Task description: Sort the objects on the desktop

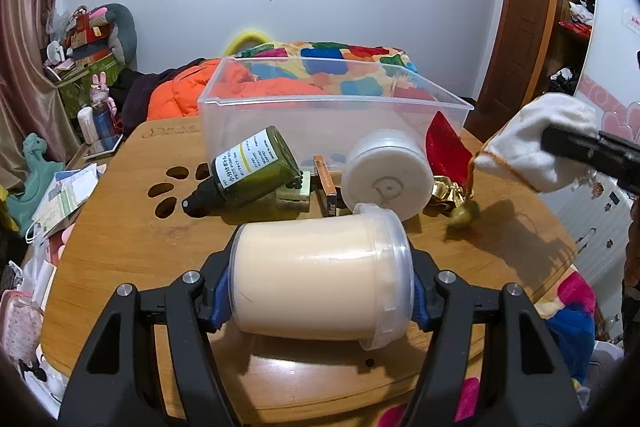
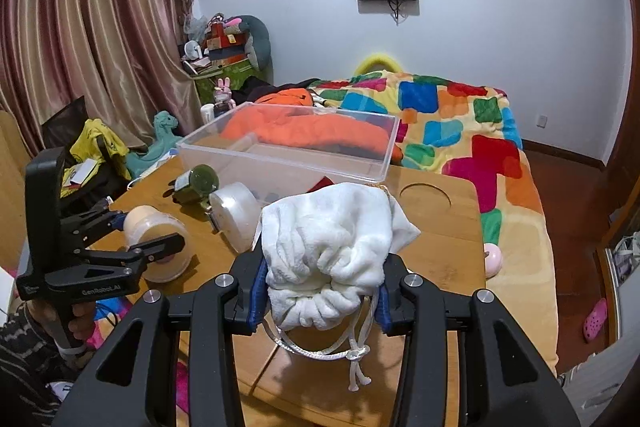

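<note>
The left gripper [image 1: 320, 291] is clamping a cream tub [image 1: 320, 275] between its fingers [image 1: 222, 291], the tub lying on its side with its long axis running across the view, lid end toward the right, low over the wooden counter [image 1: 120, 235]. The right gripper [image 2: 320, 301] is clenching the gathered neck of a white pouch [image 2: 332, 239], its fingers [image 2: 258, 291] pressing in from both sides; the pouch is pointing away from the camera, mouth nearest, with its knotted cord [image 2: 352, 359] hanging below. From the left wrist view the pouch is hanging clear above the counter's right side.

Farther back, a white jar [image 1: 384, 175] is lying on its side, base facing the camera, beside a green bottle [image 1: 248, 171] tipped with its black cap toward the near left. A red cloth [image 1: 444, 147] and gold foil [image 1: 448, 193] are lying just right of the jar. Behind them a clear bin [image 1: 332, 107] is sitting upright on the counter, and beyond it is a bed with a patchwork blanket [image 2: 460, 123].
</note>
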A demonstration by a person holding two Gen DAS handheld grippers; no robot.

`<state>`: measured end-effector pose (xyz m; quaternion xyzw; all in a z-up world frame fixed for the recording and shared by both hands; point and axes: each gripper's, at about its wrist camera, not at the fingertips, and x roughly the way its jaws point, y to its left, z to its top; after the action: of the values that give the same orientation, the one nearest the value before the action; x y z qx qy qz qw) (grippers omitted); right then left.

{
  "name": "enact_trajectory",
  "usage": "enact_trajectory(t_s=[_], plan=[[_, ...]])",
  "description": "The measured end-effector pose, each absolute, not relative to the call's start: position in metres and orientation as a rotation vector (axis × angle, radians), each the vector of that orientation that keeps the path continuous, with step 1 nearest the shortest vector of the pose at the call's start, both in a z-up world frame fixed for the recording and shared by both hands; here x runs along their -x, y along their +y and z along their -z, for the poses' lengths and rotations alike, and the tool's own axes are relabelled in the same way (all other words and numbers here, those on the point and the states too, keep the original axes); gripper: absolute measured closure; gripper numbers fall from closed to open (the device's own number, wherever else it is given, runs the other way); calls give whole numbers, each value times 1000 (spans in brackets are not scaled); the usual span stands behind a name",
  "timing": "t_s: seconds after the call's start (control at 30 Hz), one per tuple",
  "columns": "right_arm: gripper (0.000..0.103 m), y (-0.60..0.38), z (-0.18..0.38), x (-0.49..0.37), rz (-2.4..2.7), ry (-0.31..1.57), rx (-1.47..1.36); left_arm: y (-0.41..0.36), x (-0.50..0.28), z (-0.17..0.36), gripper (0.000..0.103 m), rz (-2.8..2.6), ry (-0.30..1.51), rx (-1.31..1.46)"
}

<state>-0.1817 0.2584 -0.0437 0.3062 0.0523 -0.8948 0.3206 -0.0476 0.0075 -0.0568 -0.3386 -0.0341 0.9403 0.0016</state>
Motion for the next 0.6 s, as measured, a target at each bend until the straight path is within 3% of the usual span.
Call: enact_trajectory(t_s=[0.6], plan=[[65, 232, 13, 178, 2333, 225, -708, -4, 49, 22, 37, -3011, -126, 921]])
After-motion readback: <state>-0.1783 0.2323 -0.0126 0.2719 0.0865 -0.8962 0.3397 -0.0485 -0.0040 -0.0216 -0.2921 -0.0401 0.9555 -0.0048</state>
